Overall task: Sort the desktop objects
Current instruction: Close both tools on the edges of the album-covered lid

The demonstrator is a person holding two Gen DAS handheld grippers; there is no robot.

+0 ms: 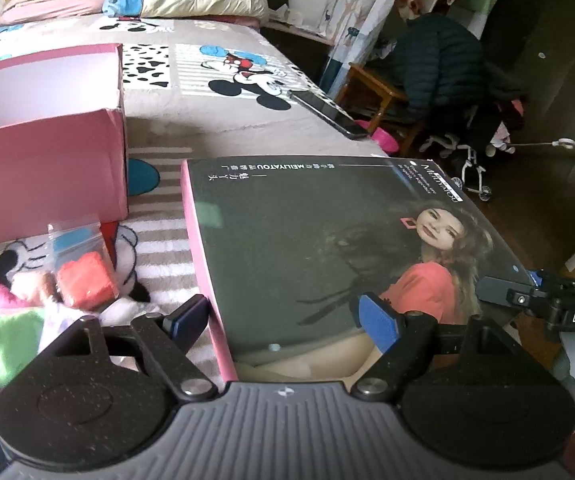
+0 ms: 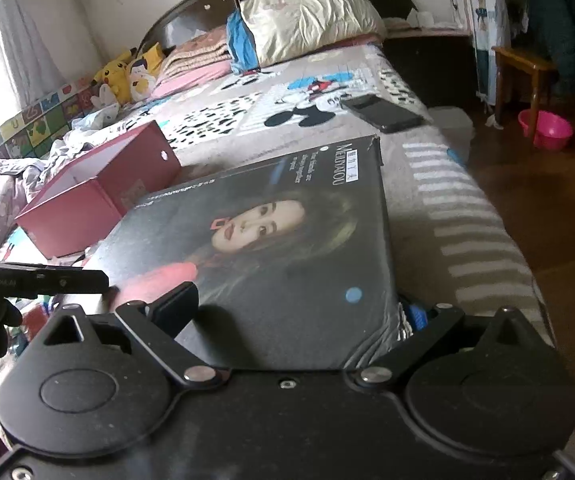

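Observation:
A dark box lid printed with a woman's portrait (image 1: pixel 307 248) has a pink side wall and lies tilted over the bedspread. My left gripper (image 1: pixel 287 320) straddles the lid's near left edge, one finger outside the pink wall and one on the printed top. My right gripper (image 2: pixel 299 312) straddles the lid's (image 2: pixel 279 240) near right corner the same way. An open pink box (image 1: pixel 43 168) sits to the left; it also shows in the right wrist view (image 2: pixel 99 196). Small zip bags (image 1: pixel 83 272) with red and other coloured contents lie by the pink box.
A black phone (image 1: pixel 327 112) lies near the bed's right edge, also in the right wrist view (image 2: pixel 383 114). Pillows (image 2: pixel 307 16) and plush toys (image 2: pixel 127 74) are at the headboard. A wooden chair (image 2: pixel 527 76) and pink basin (image 2: pixel 545 128) stand on the floor to the right.

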